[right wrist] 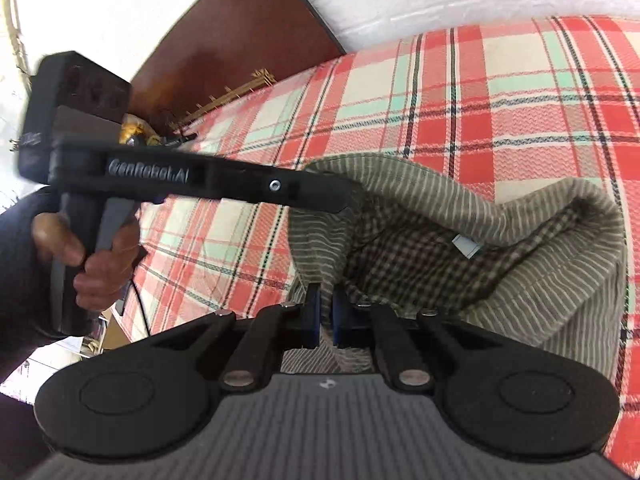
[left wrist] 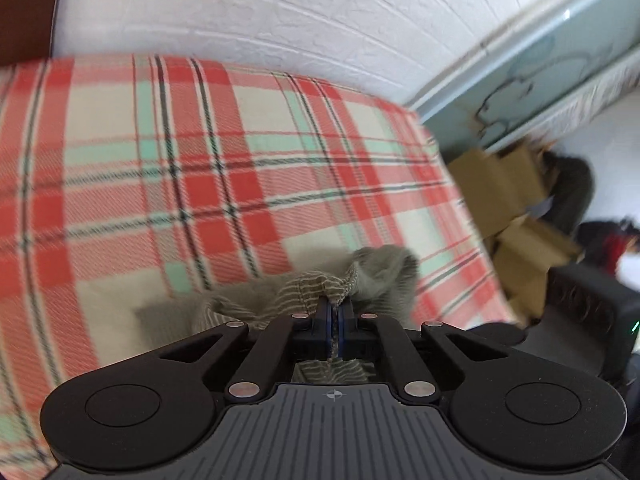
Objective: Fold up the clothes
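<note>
left gripper [left wrist: 335,320]: fingers clamped on striped garment [left wrist: 304,284]
right gripper [right wrist: 325,316]: fingers pinching same garment's edge
surface: plaid bed cover [right wrist: 500,92]

cardboard boxes [left wrist: 516,216] motion-blurred; striped garment [right wrist: 520,248] hides right fingertips, cut off below

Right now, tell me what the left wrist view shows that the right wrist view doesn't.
Only the left wrist view shows the cardboard boxes and pale blue panel beyond the bed. Only the right wrist view shows the hand gripping the left gripper, the wooden headboard, and the garment's checked lining. Both show the plaid bedspread and the striped garment, pinched by the right gripper too.
</note>
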Tool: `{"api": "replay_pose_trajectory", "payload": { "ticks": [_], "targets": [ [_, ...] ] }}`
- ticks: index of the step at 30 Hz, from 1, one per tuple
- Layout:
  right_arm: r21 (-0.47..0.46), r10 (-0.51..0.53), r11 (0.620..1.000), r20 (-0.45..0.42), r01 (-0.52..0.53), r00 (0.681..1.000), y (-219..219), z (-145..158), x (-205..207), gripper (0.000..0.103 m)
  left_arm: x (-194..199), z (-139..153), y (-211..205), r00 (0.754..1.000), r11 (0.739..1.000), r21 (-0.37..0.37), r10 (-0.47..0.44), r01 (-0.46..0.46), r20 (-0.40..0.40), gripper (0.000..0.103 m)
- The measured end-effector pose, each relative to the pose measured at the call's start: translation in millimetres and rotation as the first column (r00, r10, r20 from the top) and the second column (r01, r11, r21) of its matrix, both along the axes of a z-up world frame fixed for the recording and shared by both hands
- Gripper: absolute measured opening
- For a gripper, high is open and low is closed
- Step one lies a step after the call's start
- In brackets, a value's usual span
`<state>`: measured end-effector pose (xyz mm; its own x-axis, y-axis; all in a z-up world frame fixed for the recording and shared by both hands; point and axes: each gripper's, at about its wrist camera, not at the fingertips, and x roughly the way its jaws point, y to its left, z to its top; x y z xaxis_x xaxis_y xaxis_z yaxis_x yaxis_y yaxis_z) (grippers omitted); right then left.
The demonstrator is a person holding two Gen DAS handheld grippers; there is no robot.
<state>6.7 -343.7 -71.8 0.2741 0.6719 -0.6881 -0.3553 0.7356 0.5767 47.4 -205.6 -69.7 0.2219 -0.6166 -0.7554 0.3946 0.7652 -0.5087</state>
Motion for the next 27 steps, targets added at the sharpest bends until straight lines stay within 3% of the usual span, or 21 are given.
{"api": "replay_pose_trajectory", "payload": {
  "ticks": [4,8,13,17,19,23,27],
  "targets": [
    [-0.002,-0.004,1.000,-0.009,0.004,1.000,-10,-5,-9,0.007,-4,-4,1,0.998,0.996,-0.088,-0.001,-0.004,-0.058,0.000],
    [-0.051,0.045,0.998,0.028,-0.044,0.999,-11,-2,-15,0.016,-8,-8,1,0.994,0.986,-0.169,-0.007,-0.012,-0.112,0.000],
    [-0.151,0.110,0.985,0.182,-0.083,0.977,-20,26,-16,0.019,-8,-9,1,0.994,0.984,-0.176,0.005,-0.024,-0.109,0.000],
    [-0.181,0.136,0.979,0.251,-0.092,0.959,-34,46,-6,0.028,-5,-11,1,0.993,0.984,-0.174,0.009,-0.030,-0.115,0.000],
    [-0.247,0.174,0.964,0.303,-0.100,0.937,-32,49,-4,0.029,-3,-11,2,0.993,0.983,-0.179,0.011,-0.033,-0.119,0.000],
    [-0.411,0.335,0.896,0.384,-0.165,0.860,-12,41,-5,0.029,-1,-11,0,0.992,0.982,-0.185,0.004,-0.027,-0.123,0.002],
    [-0.494,0.444,0.841,0.395,-0.222,0.805,4,27,-1,0.027,-1,-8,-1,0.993,0.983,-0.182,-0.010,-0.012,-0.119,0.004]
  ]
}}
